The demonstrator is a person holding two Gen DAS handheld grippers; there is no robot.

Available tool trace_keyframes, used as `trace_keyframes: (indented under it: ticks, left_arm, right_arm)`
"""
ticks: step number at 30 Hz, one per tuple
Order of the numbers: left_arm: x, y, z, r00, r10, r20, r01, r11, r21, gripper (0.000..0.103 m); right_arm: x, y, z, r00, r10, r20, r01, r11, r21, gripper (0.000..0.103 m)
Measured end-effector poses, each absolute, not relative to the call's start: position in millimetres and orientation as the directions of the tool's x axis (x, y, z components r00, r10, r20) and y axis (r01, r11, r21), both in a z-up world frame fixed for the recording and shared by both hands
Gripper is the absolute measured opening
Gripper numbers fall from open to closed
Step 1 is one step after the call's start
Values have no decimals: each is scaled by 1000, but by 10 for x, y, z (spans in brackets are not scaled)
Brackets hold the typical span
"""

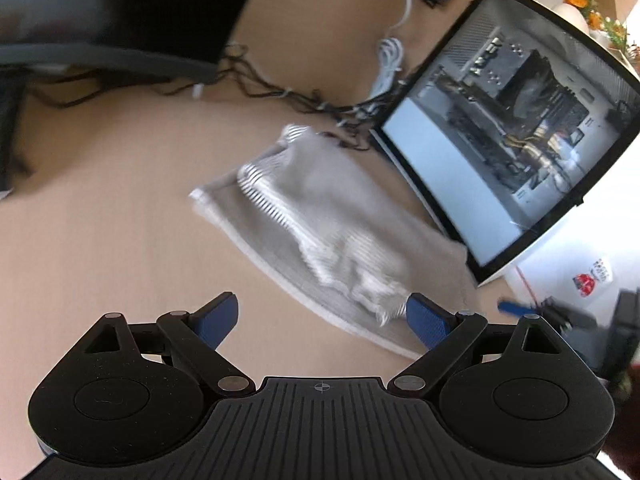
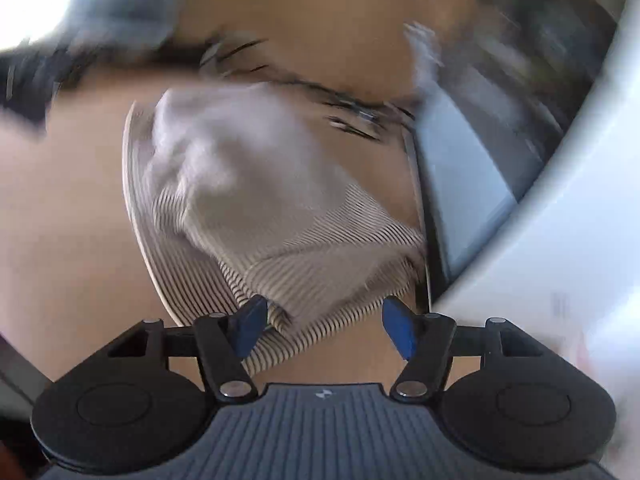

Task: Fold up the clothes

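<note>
- On the tan desk (image 1: 100,220), the striped cloth (image 1: 320,232) is lying bunched, partly doubled over.
- You're holding the left gripper (image 1: 322,320) and right gripper (image 2: 322,326) spread, pinching nothing.
- Fold stage unclear; any pinch is needing 1 clean edge.

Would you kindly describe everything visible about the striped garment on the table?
The striped garment is a light grey-beige ribbed knit with fine dark stripes and a pale edge band. It lies bunched and loosely folded on the tan table, one side against the glass-sided computer case. Both the left hand-held gripper and right hand-held gripper are open near its closest edge, gripping nothing. Motion blur hides finer detail.
</note>
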State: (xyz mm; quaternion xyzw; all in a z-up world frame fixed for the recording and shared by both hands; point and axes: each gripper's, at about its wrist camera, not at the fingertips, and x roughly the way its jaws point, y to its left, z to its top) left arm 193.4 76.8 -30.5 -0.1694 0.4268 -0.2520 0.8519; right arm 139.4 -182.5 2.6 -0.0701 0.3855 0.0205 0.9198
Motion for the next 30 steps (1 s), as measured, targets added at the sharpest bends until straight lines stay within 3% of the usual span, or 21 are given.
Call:
trace_keyframes:
  ticks: [4, 7, 15, 18, 19, 20, 21, 22, 25, 30]
  left_arm:
    - [2383, 662, -389, 467, -624, -627, 281, 777, -563, 87]
    - [2724, 555, -522, 449, -620, -643, 248, 778, -577, 86]
    - [3119, 270, -762, 405, -611, -680, 217, 787, -578, 84]
    - [3182, 209, -774, 412, -606, -680, 225, 791, -569, 84]
    - [3199, 195, -768, 417, -602, -681, 223, 795, -565, 83]
    - [3203, 189, -753, 426, -591, -685, 225, 803, -552, 79]
    - [3208, 173, -738, 437, -573, -693, 231, 817, -529, 51]
    - [3211, 167, -720, 445, -561, -698, 236, 825, -513, 31]
    - [3142, 247, -565, 461, -587, -666, 264, 807, -529, 17]
    - [2828, 422, -268, 511, -602, -614, 332, 797, -505, 12]
  right_arm:
    - [1275, -2206, 13, 679, 124, -724, 180, 927, 328, 65]
    - [1348, -2344, -79, 722, 122, -681, 300, 832, 467, 65]
    - [1739, -2180, -248, 748, 52, -662, 291, 870, 397, 65]
    - [1855, -2097, -318, 742, 50, -669, 261, 897, 356, 70]
    - [1889, -2062, -311, 741, 42, -670, 245, 913, 328, 66]
    - [1939, -2012, -307, 739, 31, -673, 225, 930, 290, 60]
    - [1966, -1982, -289, 739, 22, -673, 205, 944, 257, 45]
    - [1979, -1978, -247, 743, 32, -669, 183, 951, 249, 33]
    - [1979, -1993, -52, 759, 74, -646, 126, 958, 259, 18]
    - [1785, -1994, 301, 788, 138, -600, 46, 959, 281, 18]
